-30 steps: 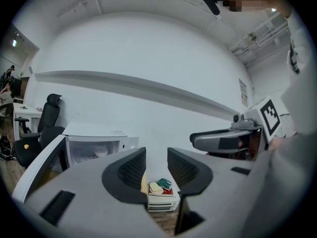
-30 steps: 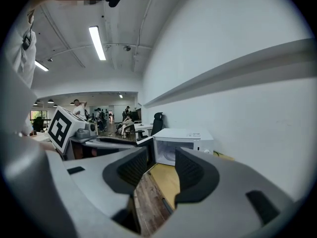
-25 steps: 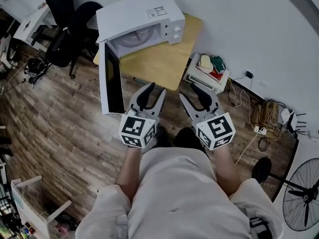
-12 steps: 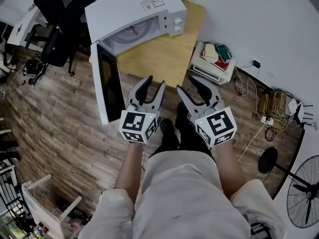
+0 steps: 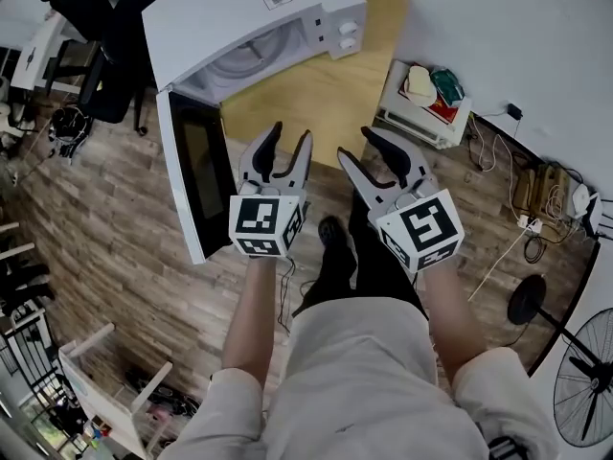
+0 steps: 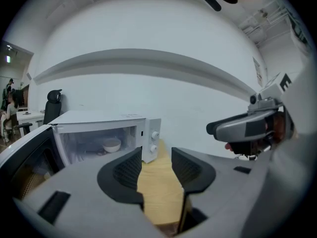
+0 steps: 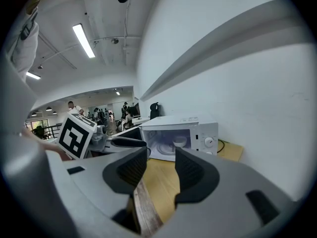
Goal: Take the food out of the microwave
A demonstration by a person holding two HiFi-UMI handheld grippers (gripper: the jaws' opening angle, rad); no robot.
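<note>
Two empty grippers face the open microwave.
Its door hangs left of the left gripper, whose jaws are opening on nothing. The right gripper is spread and empty. Ahead of both, past the wooden table, a white bowl sits inside.

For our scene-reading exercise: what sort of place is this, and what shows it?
Probably an open-plan office or lab rather than a home kitchen. Black office chairs stand near the microwave, which sits on a small wooden table, and ceiling strip lights run over a large room.
</note>
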